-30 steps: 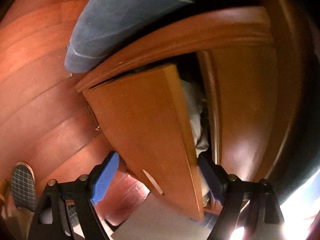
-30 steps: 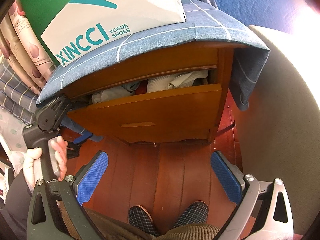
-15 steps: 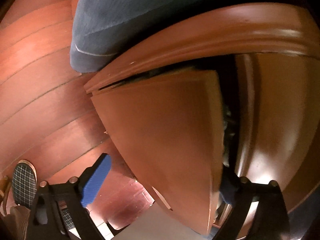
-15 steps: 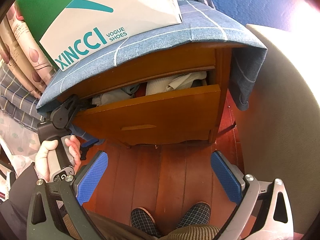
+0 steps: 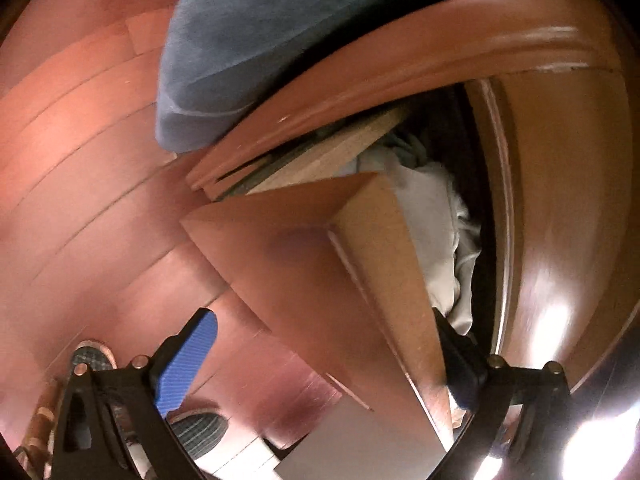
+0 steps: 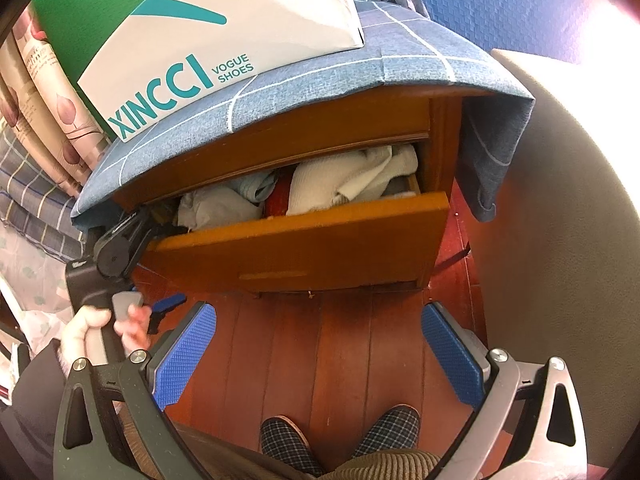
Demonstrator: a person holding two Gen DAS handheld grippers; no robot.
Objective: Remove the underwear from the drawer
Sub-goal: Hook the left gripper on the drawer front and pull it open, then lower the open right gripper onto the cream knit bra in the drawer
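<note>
A: What is the orange-brown wooden drawer [image 6: 304,240] doing?

B: It is standing partly pulled out of the wooden nightstand [image 6: 440,136], which is wearing a blue grid-patterned cloth [image 6: 320,92] over its top. A white shoe box with teal lettering [image 6: 208,36] is sitting on that cloth.

A: And the underwear?

B: Crumpled white and pale blue underwear and other folded garments [image 6: 344,180] are lying inside the drawer, filling it up to the front panel. In the left wrist view the same pale fabric [image 5: 432,224] is showing behind the panel's top edge.

A: How is the left gripper [image 5: 320,360] sitting?

B: Its jaws are standing wide open and straddling the drawer front at its left end: the blue ribbed pad [image 5: 184,364] is hanging outside over the red-brown plank floor [image 5: 80,152], while the other finger is reaching inside the drawer, next to the fabric. I cannot tell whether that inner finger is touching the panel. A bare hand [image 6: 104,324] is holding its dark handle.

A: And the right gripper [image 6: 320,352]?

B: It is hovering well apart from the drawer, jaws spread wide with nothing between them, above two checked slippers [image 6: 340,432] on the floor
</note>
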